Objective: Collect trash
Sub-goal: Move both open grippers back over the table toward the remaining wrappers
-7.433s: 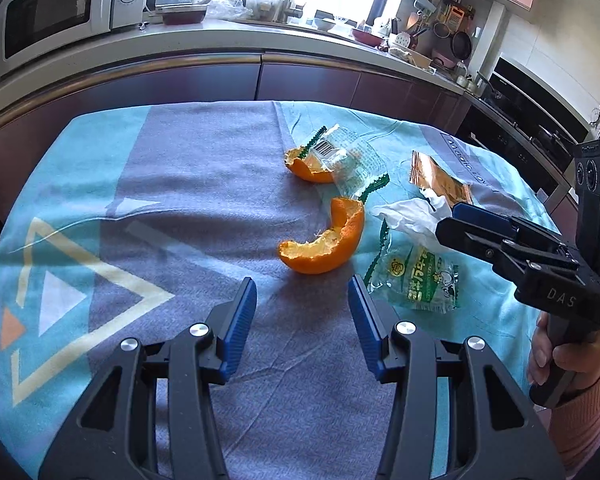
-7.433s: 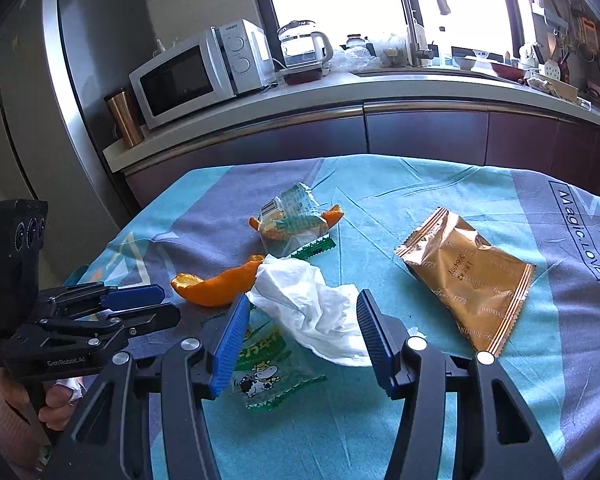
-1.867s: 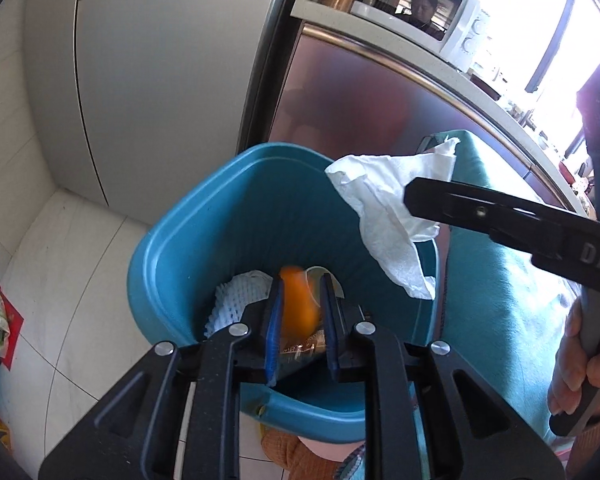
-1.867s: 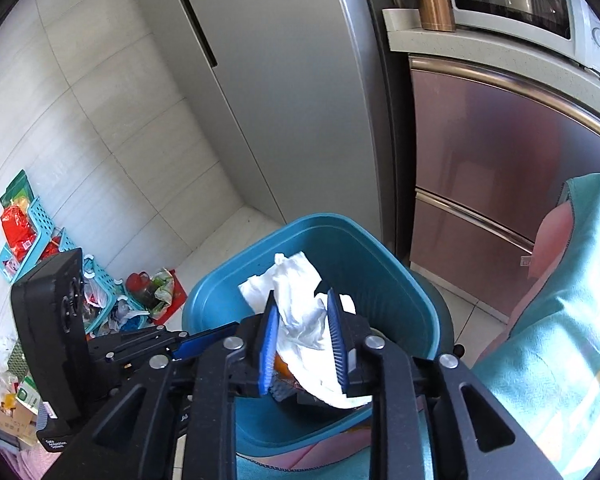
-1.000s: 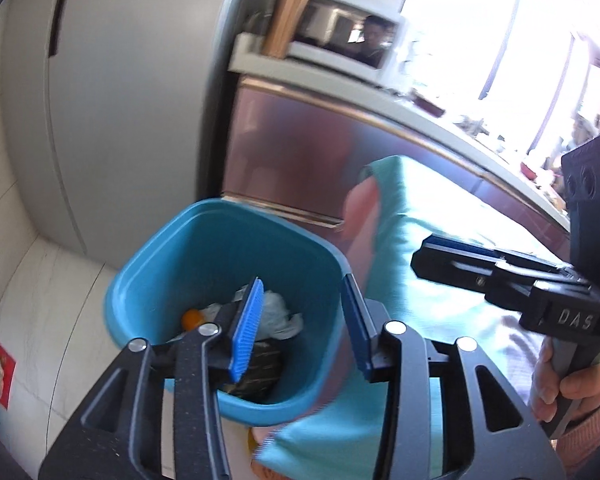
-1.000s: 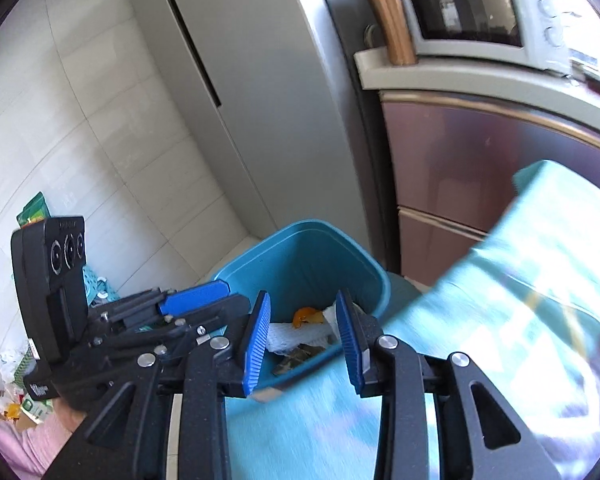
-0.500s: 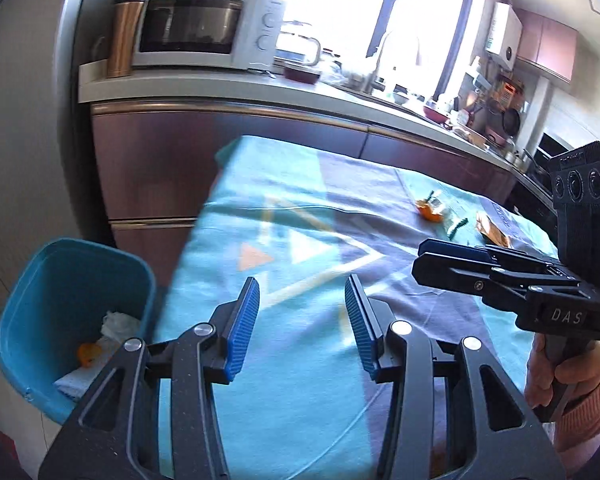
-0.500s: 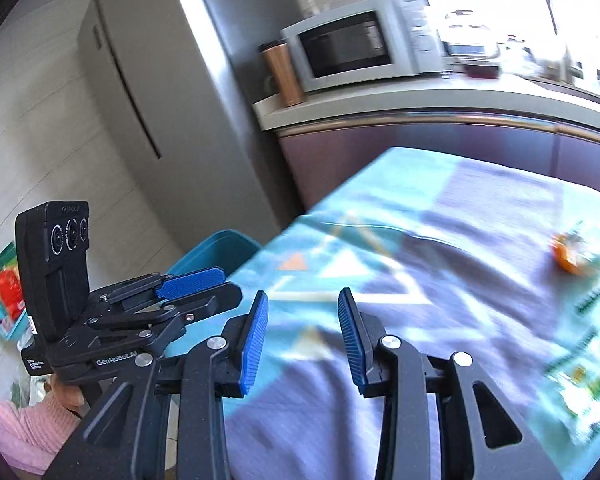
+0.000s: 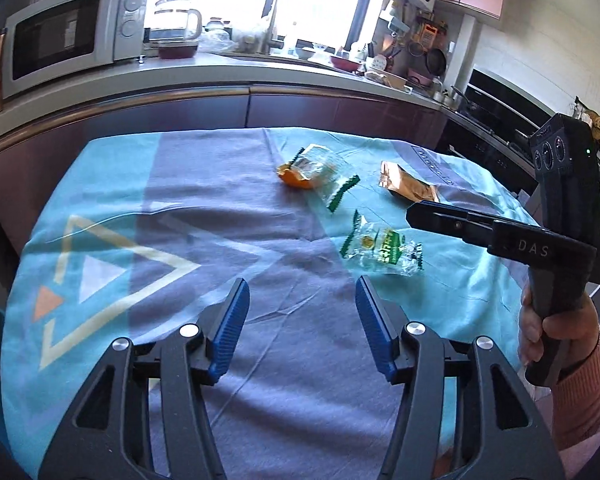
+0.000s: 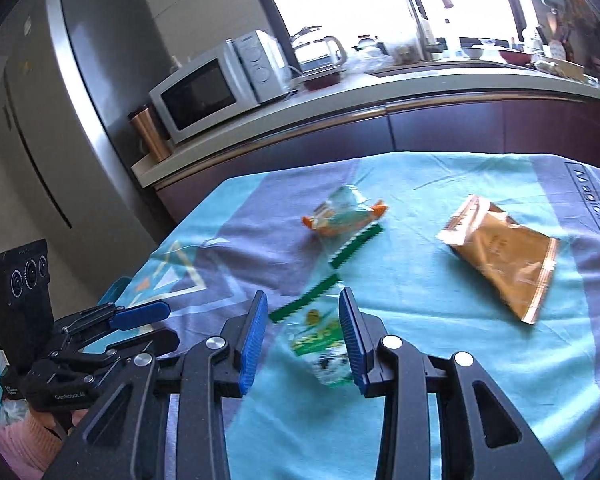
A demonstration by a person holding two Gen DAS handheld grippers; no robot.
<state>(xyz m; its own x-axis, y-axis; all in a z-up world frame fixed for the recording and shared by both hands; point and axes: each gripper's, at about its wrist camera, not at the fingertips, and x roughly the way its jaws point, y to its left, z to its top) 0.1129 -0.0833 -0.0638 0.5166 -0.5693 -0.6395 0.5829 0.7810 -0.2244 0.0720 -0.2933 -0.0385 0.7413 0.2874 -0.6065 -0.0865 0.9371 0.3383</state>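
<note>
Both tongs, left and right, gape empty above the wrapper-strewn tablecloth.

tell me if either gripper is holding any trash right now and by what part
Nothing is held. The left gripper and right gripper both have open, empty jaws above the table.

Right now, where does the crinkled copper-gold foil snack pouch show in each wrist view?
Left wrist view: the copper-gold foil snack pouch lies right of centre, far on the teal and purple tablecloth, beyond the right gripper.
Right wrist view: the pouch lies right of centre, beyond the open fingers.
Shared landmark: the orange peel under a clear wrapper lies left of the pouch in both.
</note>
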